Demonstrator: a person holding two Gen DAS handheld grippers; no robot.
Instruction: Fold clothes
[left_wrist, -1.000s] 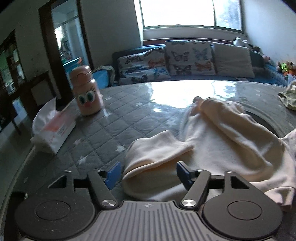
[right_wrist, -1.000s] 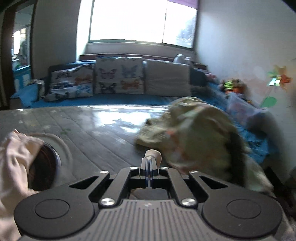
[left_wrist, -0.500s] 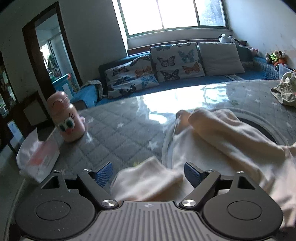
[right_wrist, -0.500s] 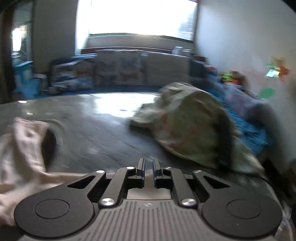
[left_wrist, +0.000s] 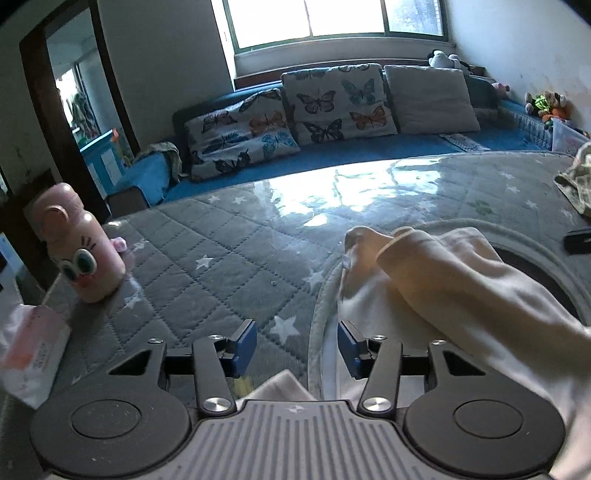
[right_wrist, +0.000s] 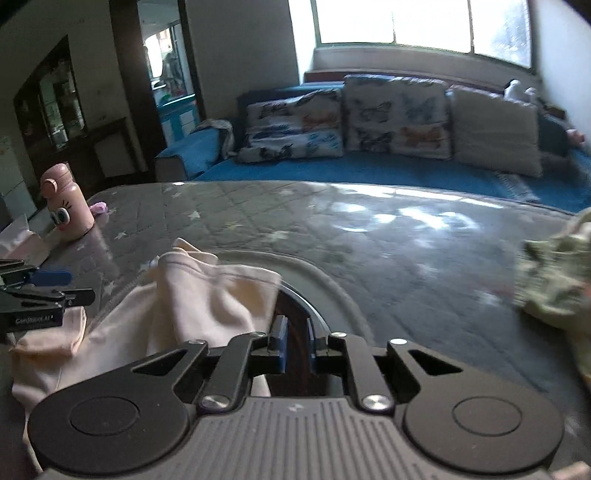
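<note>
A cream garment (left_wrist: 454, 291) lies bunched on the grey quilted table, partly over a round dark inset (left_wrist: 532, 269). My left gripper (left_wrist: 297, 347) is open and empty above the table, the garment just to its right and a fold of it under its body. In the right wrist view the same garment (right_wrist: 192, 306) lies at lower left. My right gripper (right_wrist: 294, 343) is open by a narrow gap, empty, above the dark inset (right_wrist: 295, 310) beside the garment's edge. The left gripper (right_wrist: 40, 291) shows at the left edge there.
A pink bottle with cartoon eyes (left_wrist: 75, 243) and a tissue pack (left_wrist: 26, 350) stand at the table's left. A crumpled green patterned garment (right_wrist: 557, 288) lies at the right. A blue sofa with butterfly cushions (left_wrist: 328, 107) runs behind the table.
My right gripper let go of the cream cloth, opened slightly and swung left from the green garment toward the cream one. My left gripper stayed open and pulled back off the fold.
</note>
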